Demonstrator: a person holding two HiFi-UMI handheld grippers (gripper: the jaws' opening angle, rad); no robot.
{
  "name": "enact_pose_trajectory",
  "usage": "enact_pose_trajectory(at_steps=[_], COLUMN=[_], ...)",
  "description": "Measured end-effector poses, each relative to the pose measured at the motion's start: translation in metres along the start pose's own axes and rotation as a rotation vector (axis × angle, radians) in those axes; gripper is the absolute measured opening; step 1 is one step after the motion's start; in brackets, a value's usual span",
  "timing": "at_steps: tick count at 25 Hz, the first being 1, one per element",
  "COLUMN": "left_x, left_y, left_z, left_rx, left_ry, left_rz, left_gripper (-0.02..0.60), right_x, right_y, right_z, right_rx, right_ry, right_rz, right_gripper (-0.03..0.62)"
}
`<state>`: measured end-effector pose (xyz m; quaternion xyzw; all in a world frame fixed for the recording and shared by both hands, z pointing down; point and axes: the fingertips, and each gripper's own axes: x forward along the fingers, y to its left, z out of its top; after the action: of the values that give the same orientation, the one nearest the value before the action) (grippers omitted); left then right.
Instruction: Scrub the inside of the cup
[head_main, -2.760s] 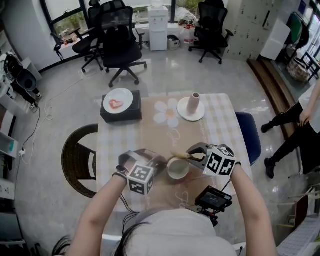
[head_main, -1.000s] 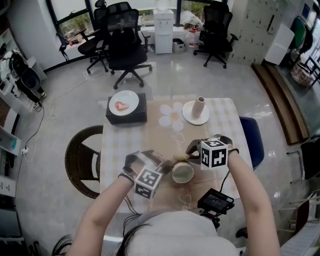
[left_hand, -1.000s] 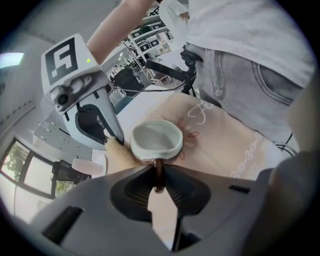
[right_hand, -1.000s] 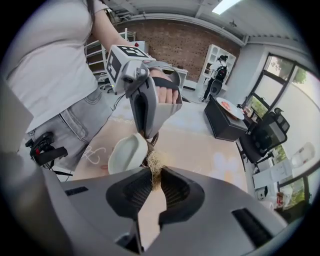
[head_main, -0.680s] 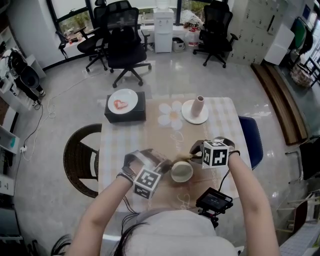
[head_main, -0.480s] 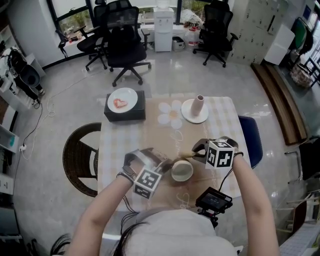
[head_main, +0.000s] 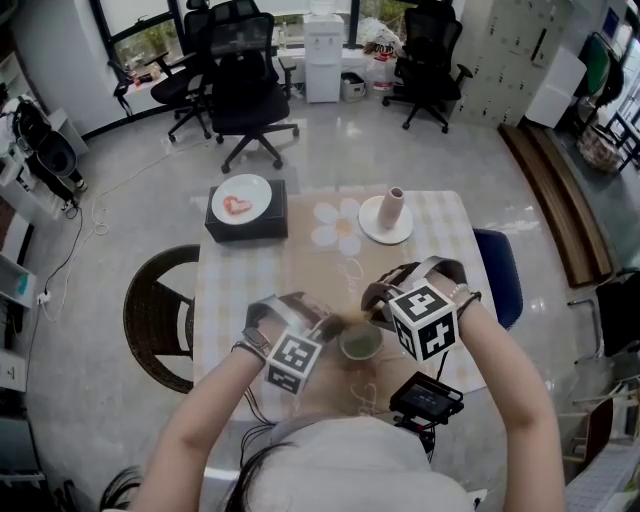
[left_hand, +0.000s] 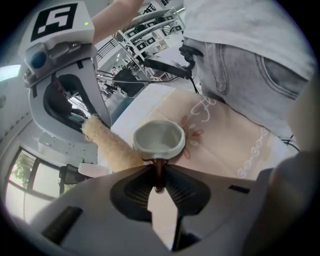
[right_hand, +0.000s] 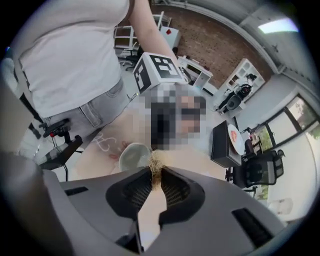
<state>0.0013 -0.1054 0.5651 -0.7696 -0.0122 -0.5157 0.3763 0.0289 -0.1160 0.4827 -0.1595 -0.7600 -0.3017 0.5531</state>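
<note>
A pale green cup (head_main: 360, 342) stands on the tan tablecloth (head_main: 320, 270) near the table's front edge. My left gripper (head_main: 326, 329) is shut on the cup's brown handle (left_hand: 159, 172), with the cup (left_hand: 159, 140) just beyond its jaws. My right gripper (head_main: 377, 310) is shut on a tan bristly brush (right_hand: 156, 167). In the left gripper view the brush (left_hand: 107, 144) slants down beside the cup's left rim. The right gripper view shows the cup (right_hand: 133, 156) just past the brush's end. Whether the bristles are inside the cup cannot be told.
At the far left of the table a black box (head_main: 245, 222) carries a white plate. A vase on a white dish (head_main: 388, 215) stands far right. A black device (head_main: 425, 397) hangs at the near edge. A wicker chair (head_main: 155, 315) and a blue chair (head_main: 497, 275) flank the table.
My right gripper has risen toward the camera and swung left over the cup, tipping the brush more steeply. The left gripper and cup have stayed put.
</note>
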Motion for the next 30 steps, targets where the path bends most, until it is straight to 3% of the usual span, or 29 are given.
enact_pose_trajectory(at_steps=[6,13,25,30], left_x=[-0.001,-0.002,0.000,-0.001], left_y=[-0.001,0.001,0.003,0.005], left_z=[0.000,0.002,0.001,0.000], left_rx=[0.002,0.035,0.098,0.122], left_ry=[-0.001,0.008,0.027,0.035], left_rz=[-0.002,0.011,0.052,0.079], left_gripper=[0.067,0.067,0.067,0.067], right_x=[0.016,0.031,0.065,0.064], right_y=[0.001,-0.004,-0.013,-0.019], right_z=[0.005,0.003,-0.019,-0.029], right_rx=[-0.162,-0.128,0.330,0.484], right_ry=[0.123,0.124,-0.005,-0.061], right_rz=[0.044,0.117,0.225,0.229], right_gripper=[0.054,0.054,0.054,0.055])
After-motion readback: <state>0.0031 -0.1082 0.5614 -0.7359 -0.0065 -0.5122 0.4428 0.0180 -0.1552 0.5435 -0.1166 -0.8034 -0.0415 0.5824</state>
